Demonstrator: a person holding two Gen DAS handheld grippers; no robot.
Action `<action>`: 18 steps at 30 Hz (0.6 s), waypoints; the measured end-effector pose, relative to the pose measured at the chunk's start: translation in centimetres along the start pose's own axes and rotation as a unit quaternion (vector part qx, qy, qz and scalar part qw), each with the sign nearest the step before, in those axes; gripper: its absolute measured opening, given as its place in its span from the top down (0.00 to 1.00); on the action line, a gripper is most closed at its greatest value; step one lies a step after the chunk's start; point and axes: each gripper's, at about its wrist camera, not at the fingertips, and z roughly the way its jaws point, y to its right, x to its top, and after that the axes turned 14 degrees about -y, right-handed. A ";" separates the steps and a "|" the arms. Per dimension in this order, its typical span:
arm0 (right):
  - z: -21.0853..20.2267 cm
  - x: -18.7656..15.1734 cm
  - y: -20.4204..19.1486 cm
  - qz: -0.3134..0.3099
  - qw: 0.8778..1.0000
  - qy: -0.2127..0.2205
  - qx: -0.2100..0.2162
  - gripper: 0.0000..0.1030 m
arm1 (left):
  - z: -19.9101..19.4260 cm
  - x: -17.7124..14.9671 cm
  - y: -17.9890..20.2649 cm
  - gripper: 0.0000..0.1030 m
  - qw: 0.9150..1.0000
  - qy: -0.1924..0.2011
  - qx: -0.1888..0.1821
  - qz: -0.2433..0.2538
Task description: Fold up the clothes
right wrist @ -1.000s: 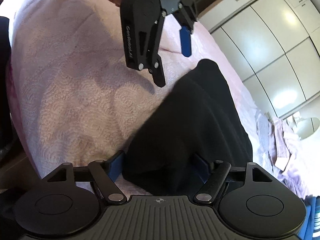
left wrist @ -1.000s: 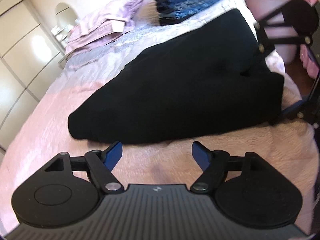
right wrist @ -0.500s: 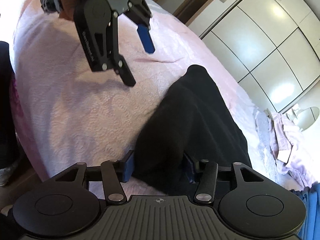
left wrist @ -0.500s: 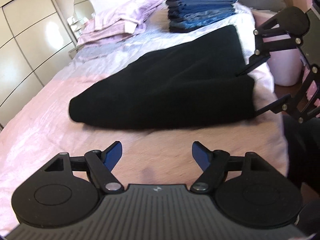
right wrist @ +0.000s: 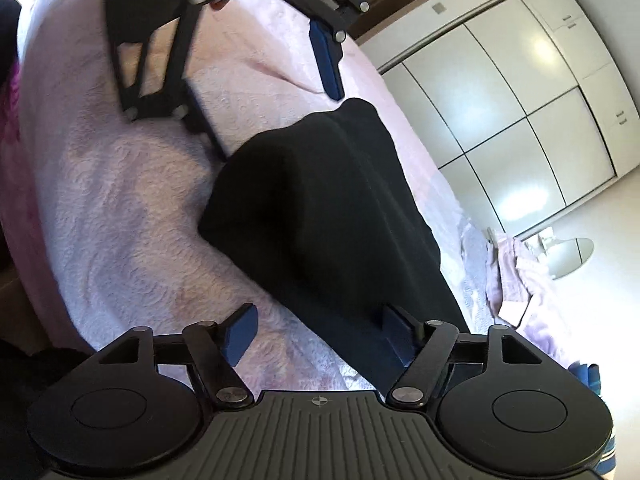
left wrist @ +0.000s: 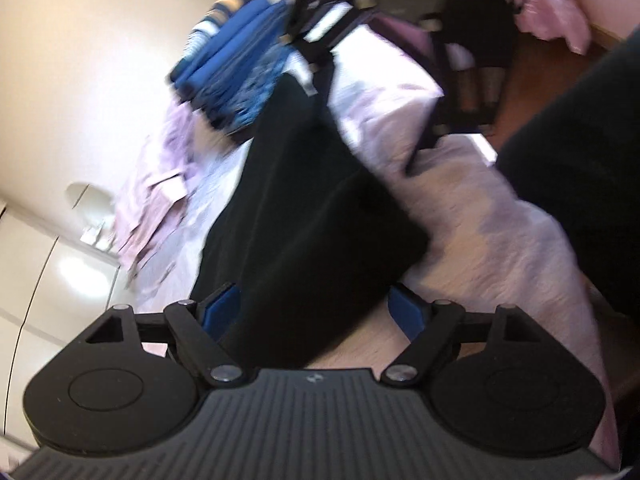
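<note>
A black folded garment (left wrist: 312,200) lies lengthwise on the pink bedspread (right wrist: 120,200). In the left wrist view, which is blurred, my left gripper (left wrist: 314,312) straddles the garment's near end. Its jaws are opening: the left pad is at the cloth's edge and the right pad stands off it. In the right wrist view the same garment (right wrist: 328,200) runs between the fingers of my right gripper (right wrist: 320,330). Those jaws are opening too, with the left pad clear of the fabric. The left gripper (right wrist: 278,122) shows at the garment's far end.
A stack of blue folded clothes (left wrist: 240,72) and lilac garments (left wrist: 156,200) lie at the head of the bed. White wardrobe doors (right wrist: 520,100) and a round mirror (right wrist: 572,256) stand beyond it. A person's dark clothing (left wrist: 580,160) is at the bed's edge.
My left gripper rolled and moved in over the garment's end, which now lies between its fingers. My right gripper's jaws, pressed on the cloth half a second ago, have spread apart.
</note>
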 end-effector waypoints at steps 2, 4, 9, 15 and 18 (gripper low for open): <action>-0.2 -0.6 1.3 0.050 0.998 -0.001 0.024 0.32 | -0.6 0.4 -0.1 0.23 1.000 0.000 -0.004 -0.007; -1.1 -2.3 3.2 0.134 0.988 -0.002 0.072 0.32 | -1.0 1.0 -0.5 0.23 0.999 -0.003 -0.012 -0.038; 0.9 -8.0 9.4 0.471 0.836 0.049 0.277 0.32 | -1.6 2.8 -0.8 0.19 0.997 0.009 -0.009 -0.072; 5.1 -11.1 10.3 0.626 0.691 0.100 0.347 0.32 | -0.7 4.8 -0.6 0.18 0.997 0.021 -0.007 -0.071; 6.7 -12.1 10.7 0.669 0.652 0.096 0.344 0.32 | 0.0 5.3 -0.8 0.18 0.997 0.027 -0.006 -0.077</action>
